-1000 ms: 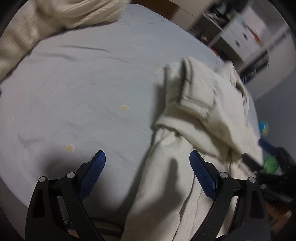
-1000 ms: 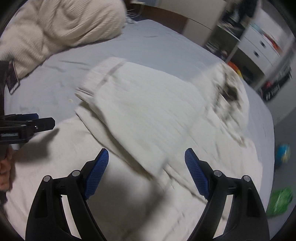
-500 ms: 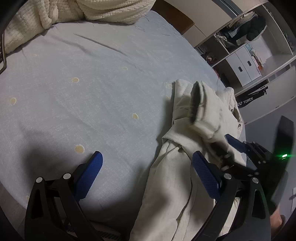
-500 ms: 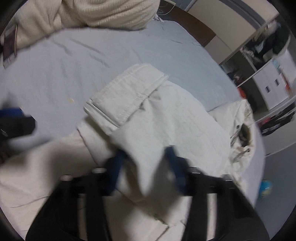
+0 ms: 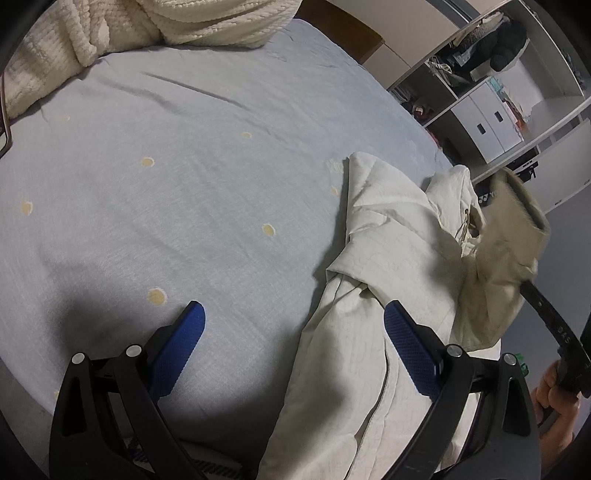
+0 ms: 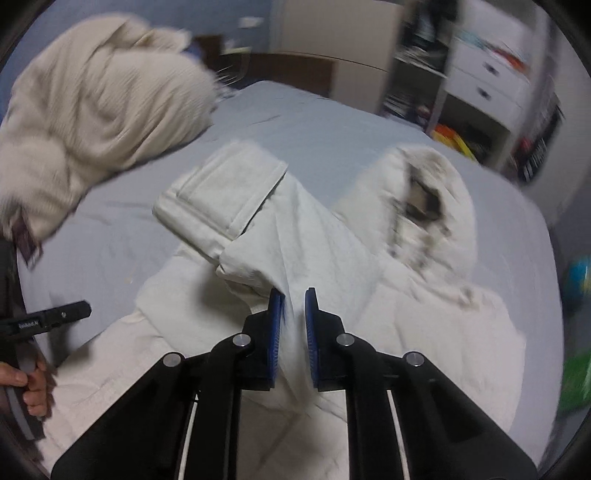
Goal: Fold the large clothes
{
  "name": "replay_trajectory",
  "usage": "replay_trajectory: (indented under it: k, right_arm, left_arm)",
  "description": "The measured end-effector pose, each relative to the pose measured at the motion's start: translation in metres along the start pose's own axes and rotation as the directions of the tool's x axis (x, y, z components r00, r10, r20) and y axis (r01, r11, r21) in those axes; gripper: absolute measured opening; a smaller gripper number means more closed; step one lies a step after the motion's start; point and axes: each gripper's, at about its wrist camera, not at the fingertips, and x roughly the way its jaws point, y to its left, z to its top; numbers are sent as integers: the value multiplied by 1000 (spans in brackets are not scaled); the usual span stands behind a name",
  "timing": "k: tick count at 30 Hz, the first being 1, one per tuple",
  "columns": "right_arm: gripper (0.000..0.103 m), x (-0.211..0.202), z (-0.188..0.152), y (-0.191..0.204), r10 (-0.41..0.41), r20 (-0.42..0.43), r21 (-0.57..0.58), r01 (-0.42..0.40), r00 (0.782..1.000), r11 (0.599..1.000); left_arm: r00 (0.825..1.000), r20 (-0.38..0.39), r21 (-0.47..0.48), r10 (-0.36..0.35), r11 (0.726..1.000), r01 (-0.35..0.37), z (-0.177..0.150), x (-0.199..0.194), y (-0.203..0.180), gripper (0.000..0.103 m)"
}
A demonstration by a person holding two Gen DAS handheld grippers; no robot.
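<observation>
Between the blue pads of the right gripper (image 6: 294,295), low in the right wrist frame's centre, a sleeve of the cream quilted hooded coat (image 6: 332,258) is pinched; its jaws are nearly closed on the cloth. The left gripper (image 5: 293,321) hovers with jaws wide, holding nothing, over the coat's left edge. The coat looks soft, bulky and floppy; cuffs and hems seem the best holds. Pale blue dotted bedsheet (image 5: 184,166) offers open room upper left; a cream knitted blanket (image 5: 177,22) borders the top.

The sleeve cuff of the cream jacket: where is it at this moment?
In the right wrist view the cuff sits upper centre-left, lifted over the blue sheet, left of the hood, its sleeve pinched in the right gripper.
</observation>
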Motion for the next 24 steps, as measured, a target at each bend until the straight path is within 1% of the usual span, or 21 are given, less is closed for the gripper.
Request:
replay_trajectory:
  k: [1,4,6,8,9,12,16,18,20,22,24]
  right_arm:
    - [10,-2,-5,-11,-9,-6,20,9,1000,1000]
    - [10,-9,-27,-55,-12,-8,161,13,1000,987]
    - [10,-12,-47,-88,7,-10,287,-4,1000,958]
    - [10,-11,-69,-111,20,-21,383,-11,1000,924]
    - [10,-9,-80,-122,27,-30,427,-11,999,904]
    - [10,1,-121,-157,61,-73,572,-9,995,820]
    - [10,9,-168,-184,97,-102,692,1,990,722]
    - [10,7,-187,-196,113,-87,737,-13,990,676]
    - [10,3,-198,-203,117,-76,752,-20,990,659]
    - [10,-4,-206,-207,113,-69,751,-23,991,660]
    - [10,-13,-210,-211,111,-63,741,-28,992,671]
  left_arm:
    - [1000,-2,5,3,1000,-3,-1,0,-1,94]
    - [1000,-8,25,13,1000,-13,-1,2,-3,94]
    - [1000,-9,28,17,999,-17,0,3,-4,94]
    - [1000,-10,28,19,999,-19,0,3,-6,94]
    - [1000,-11,29,21,999,-21,0,4,-5,94]
    - [1000,-12,38,28,999,-27,-2,3,-8,94]
    - [999,-12,45,34,998,-33,-2,3,-9,94]
    - [999,-13,47,36,998,-35,-3,3,-9,94]
    - [999,-15,51,40,998,-39,-3,3,-11,94]
    - [999,-18,57,46,997,-45,-4,4,-12,94]
    - [998,-23,65,55,996,-53,-4,5,-13,94]
